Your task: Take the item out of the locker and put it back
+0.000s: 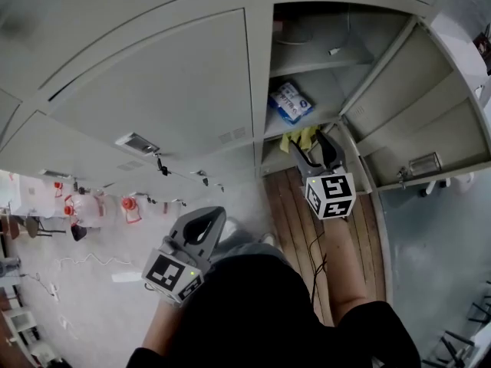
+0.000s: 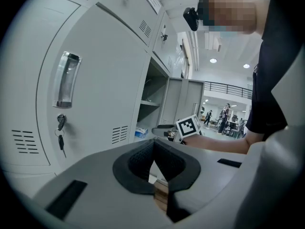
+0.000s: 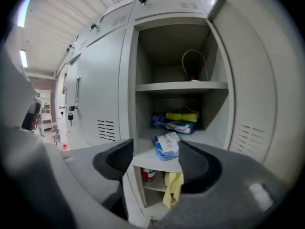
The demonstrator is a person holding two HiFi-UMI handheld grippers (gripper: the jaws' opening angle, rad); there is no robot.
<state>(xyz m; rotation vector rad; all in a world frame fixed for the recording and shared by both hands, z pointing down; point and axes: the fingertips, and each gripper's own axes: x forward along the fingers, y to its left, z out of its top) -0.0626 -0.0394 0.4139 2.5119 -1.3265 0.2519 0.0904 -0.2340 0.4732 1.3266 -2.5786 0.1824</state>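
A blue-and-white packet (image 1: 290, 102) lies at the front edge of the open locker's middle shelf (image 3: 157, 162). In the right gripper view the same packet (image 3: 167, 146) sits just beyond my jaws. My right gripper (image 1: 313, 146) is held before that shelf, open, with nothing between its pads (image 3: 155, 151). Below the shelf hangs a yellow cloth (image 3: 174, 187), next to a red can (image 3: 148, 174). My left gripper (image 1: 204, 219) is held low at the left, away from the locker, and its jaws (image 2: 153, 159) are shut and empty.
The locker door (image 1: 414, 121) stands swung open to the right. More blue and yellow packs (image 3: 178, 120) lie at the back of the middle shelf, and a cable loop (image 3: 194, 63) sits on the top shelf. A key (image 2: 60, 128) hangs in the closed neighbouring door.
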